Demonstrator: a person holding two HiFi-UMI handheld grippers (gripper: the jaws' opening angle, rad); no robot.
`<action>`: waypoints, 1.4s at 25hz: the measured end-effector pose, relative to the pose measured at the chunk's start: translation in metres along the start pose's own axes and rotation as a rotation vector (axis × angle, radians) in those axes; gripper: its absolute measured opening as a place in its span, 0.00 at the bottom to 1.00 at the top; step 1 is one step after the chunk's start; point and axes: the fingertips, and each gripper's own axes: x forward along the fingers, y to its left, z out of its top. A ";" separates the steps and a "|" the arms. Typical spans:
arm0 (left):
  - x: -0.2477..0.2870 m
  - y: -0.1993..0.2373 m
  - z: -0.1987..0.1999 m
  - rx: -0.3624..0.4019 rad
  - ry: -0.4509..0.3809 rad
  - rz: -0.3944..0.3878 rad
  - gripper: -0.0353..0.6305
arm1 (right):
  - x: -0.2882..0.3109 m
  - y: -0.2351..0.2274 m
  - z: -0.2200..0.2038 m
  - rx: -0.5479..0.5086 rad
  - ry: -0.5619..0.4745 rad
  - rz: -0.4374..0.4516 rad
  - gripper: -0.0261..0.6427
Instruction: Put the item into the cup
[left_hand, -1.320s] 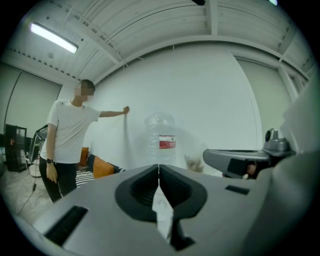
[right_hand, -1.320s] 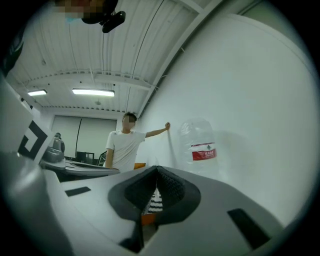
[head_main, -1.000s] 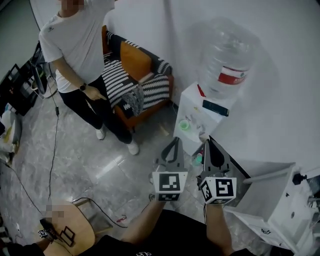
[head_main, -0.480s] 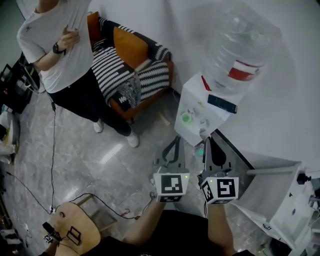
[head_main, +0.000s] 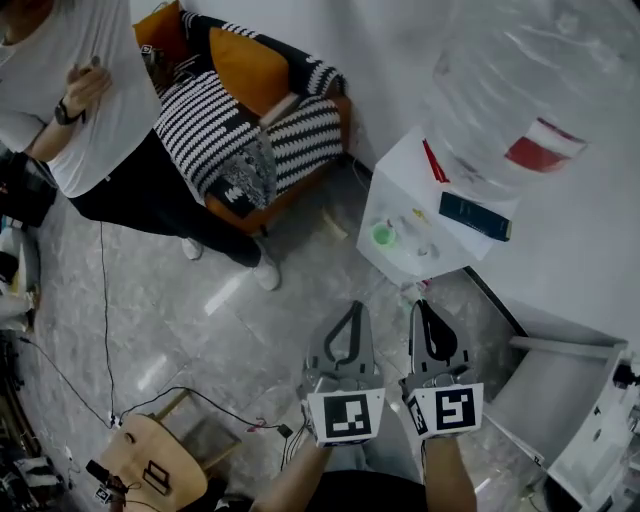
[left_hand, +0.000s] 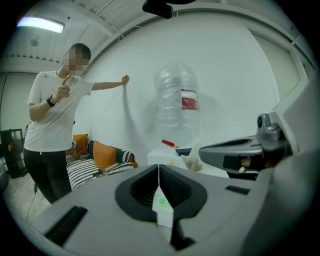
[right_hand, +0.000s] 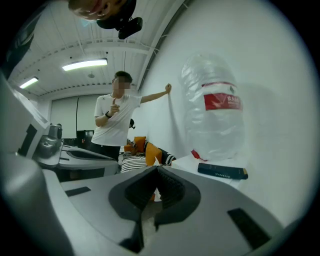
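My left gripper (head_main: 352, 306) and right gripper (head_main: 423, 304) are held side by side low in the head view, both pointing up the frame at a white water dispenser (head_main: 404, 190). Each has its jaws closed together with nothing between them. A small green round thing (head_main: 383, 235), perhaps a cup, sits on the dispenser's front. In the left gripper view the left gripper (left_hand: 159, 169) is shut, and the right gripper's body (left_hand: 239, 155) shows on the right. The right gripper (right_hand: 157, 171) is also shut in its own view. No loose item is visible.
A big clear water bottle (head_main: 545, 90) stands on the dispenser, with a dark flat box (head_main: 475, 216) beside it. A person (head_main: 85, 110) stands at upper left by an orange armchair (head_main: 250, 120). A white cabinet (head_main: 590, 420) is at right, a wooden stool (head_main: 150, 472) and cables at lower left.
The dispenser and bottle have grown larger and shifted right as the view closed in. Both grippers sit lower in the frame, still shut. The person has slid to the upper left.
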 end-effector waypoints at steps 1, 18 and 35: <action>0.006 -0.001 -0.009 -0.010 0.009 -0.004 0.07 | 0.008 -0.001 -0.012 0.006 0.017 0.012 0.06; 0.101 0.013 -0.216 -0.202 0.226 0.041 0.07 | 0.149 -0.031 -0.179 -0.053 0.093 0.041 0.06; 0.122 0.014 -0.280 -0.315 0.358 0.045 0.07 | 0.266 -0.083 -0.285 -0.129 0.247 -0.154 0.06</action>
